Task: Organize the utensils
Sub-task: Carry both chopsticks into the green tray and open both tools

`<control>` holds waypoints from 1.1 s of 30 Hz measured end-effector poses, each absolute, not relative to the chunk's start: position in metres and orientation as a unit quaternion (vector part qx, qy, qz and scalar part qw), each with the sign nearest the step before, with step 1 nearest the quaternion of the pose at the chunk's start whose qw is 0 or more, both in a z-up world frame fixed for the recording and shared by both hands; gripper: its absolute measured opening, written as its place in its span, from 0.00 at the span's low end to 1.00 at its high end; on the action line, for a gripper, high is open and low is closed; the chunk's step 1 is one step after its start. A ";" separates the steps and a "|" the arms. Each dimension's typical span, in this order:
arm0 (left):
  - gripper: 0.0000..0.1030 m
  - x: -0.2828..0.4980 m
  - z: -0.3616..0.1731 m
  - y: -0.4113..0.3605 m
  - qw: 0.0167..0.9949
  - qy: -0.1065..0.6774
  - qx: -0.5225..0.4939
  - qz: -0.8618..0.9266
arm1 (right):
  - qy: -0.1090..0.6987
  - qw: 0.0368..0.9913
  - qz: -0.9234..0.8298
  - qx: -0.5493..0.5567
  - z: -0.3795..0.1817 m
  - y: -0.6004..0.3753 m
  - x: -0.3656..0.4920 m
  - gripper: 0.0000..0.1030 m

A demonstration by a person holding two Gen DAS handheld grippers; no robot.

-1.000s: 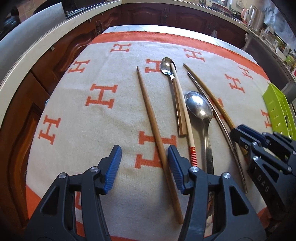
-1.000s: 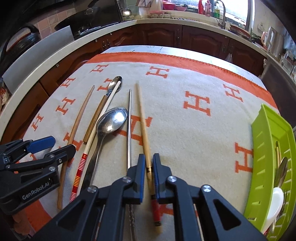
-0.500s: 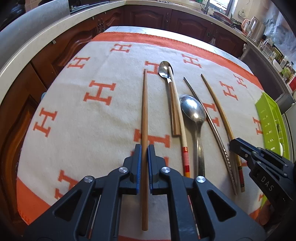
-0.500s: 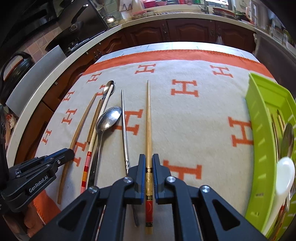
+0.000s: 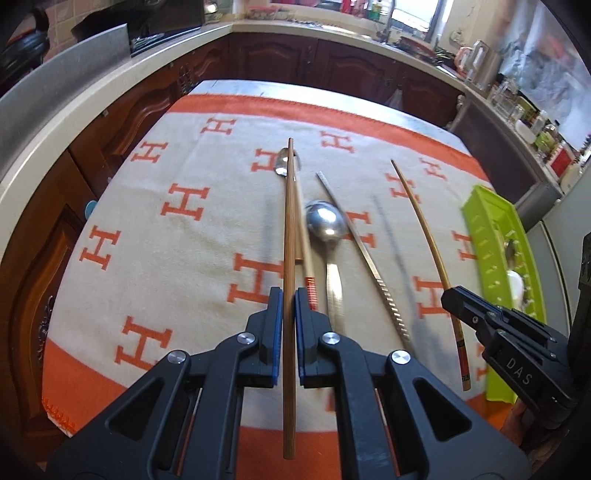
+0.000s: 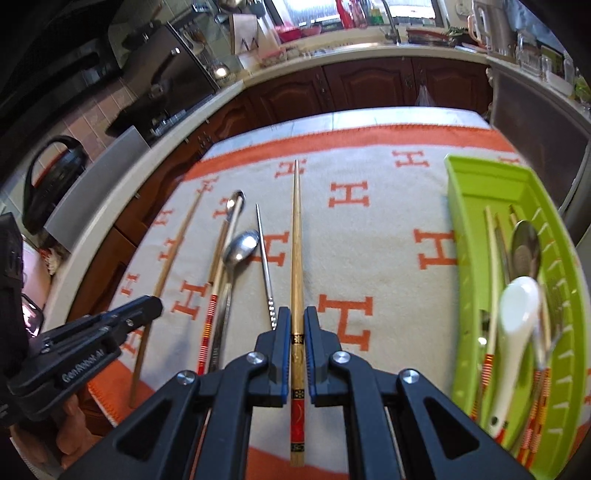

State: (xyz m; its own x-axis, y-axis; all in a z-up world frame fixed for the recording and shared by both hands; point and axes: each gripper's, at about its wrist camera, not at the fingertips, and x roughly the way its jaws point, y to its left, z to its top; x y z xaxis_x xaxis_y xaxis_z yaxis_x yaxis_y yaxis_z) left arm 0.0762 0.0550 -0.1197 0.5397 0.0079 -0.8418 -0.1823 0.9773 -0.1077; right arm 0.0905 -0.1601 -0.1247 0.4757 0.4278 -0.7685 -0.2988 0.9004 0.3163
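Plain wooden chopstick [image 5: 289, 236] clamped in left claw [image 5: 288, 295], lacquered tapered chopstick [image 6: 296, 258] clamped in right claw [image 6: 297, 314].

"DAS" on right claw [image 5: 448, 295]; "GenRobot.AI" on left claw [image 6: 157, 302]; orange "H" letters on blanket [image 5: 207, 236]

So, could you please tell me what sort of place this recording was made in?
Most likely a home kitchen. Dark wooden cabinets run beneath a pale countertop, a tap stands by the window, and utensils lie on an orange-and-cream cloth beside a green cutlery tray.
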 end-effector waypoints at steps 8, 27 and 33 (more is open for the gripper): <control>0.04 0.061 -0.084 0.013 0.884 0.462 -0.075 0.005 | 0.418 0.880 0.206 0.091 -0.081 -0.195 0.064 0.06; 0.04 0.085 -0.045 -0.147 0.866 0.478 -0.055 -0.135 | 0.407 0.894 0.088 0.167 -0.081 -0.317 0.047 0.06; 0.04 0.102 -0.059 -0.175 0.852 0.496 -0.071 -0.153 | 0.407 0.893 0.064 0.182 -0.086 -0.342 0.047 0.06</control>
State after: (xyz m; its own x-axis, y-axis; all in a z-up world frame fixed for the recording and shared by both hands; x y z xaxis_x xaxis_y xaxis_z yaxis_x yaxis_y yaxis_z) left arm 0.1019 -0.1746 -0.0591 0.4623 -0.3305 -0.8228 0.1897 0.9433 -0.2723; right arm 0.0467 -0.3423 -0.0858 0.6599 0.2620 -0.7042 0.0351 0.9254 0.3772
